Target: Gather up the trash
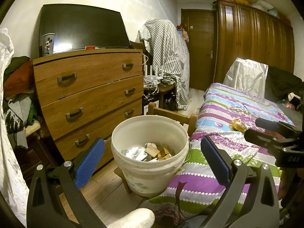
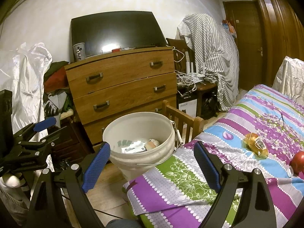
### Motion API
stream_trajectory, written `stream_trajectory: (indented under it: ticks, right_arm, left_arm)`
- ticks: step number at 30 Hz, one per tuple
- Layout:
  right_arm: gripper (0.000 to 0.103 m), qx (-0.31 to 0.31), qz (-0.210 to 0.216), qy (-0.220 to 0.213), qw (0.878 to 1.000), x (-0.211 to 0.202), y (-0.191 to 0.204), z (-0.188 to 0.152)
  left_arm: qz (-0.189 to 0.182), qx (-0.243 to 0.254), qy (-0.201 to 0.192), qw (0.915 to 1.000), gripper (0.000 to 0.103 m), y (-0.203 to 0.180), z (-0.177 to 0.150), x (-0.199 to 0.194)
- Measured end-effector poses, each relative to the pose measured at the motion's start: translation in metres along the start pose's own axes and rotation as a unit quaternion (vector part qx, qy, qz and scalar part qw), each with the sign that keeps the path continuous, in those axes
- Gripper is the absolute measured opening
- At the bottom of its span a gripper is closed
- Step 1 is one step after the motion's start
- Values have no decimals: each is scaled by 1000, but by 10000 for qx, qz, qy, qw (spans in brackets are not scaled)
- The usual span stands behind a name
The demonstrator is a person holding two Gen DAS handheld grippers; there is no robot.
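- On the left, beside the dresser [image 2: 121,83], the white bucket [image 2: 167,152] stands on the floor against the edge of the bed [image 2: 237,133]; it already holds crumpled paper and small cardboard scraps, so part of the collecting looks done.
- In the middle, the left gripper [image 1: 152,161] hangs over the bucket with its blue pads spread wide and nothing between them.
- The right gripper [image 2: 152,166] is likewise spread and empty, aimed at the gap between bucket and bed.
- To the right, on the striped bedspread, lies the wrapper [image 2: 256,146], a crinkled clear packet with yellow contents and a barcode label, well apart from both grippers.
- The wrapper is probably light, soft and slippery; it should crush under the pads, so a pinch across its bunched middle seems safer than its loose edge.
- A red apple [image 2: 298,161] lies just beyond it at the frame edge, with a small white cap beside it; I cannot tell whether either is trash.
- Only the right wrist view shows the apple and the barcode; the left wrist view looks deeper into the bucket and shows the wrapper [image 1: 237,125] as a small yellowish lump.
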State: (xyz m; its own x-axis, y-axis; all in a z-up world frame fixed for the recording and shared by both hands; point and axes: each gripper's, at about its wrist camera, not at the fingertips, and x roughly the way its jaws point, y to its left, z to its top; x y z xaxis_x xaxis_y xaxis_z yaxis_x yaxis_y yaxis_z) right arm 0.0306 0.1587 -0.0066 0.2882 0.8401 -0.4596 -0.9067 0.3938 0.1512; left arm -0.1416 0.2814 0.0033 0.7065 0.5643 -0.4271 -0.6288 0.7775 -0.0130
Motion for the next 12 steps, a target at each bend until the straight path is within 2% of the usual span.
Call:
stream_trajectory:
  ticks: [5,8,12]
  right_arm:
    - [89,1,8,11,10000,0,1,0]
    - [92,-5,12,2,10000,0,1,2]
    - [93,-4,23,-2,10000,0,2,2]
  left_arm:
    - [-26,-55,102,9999,98,4,-1,5]
    - [125,-64,168,9998,98,3,-2,7]
    - [146,-49,197,9997,98,3,-3,8]
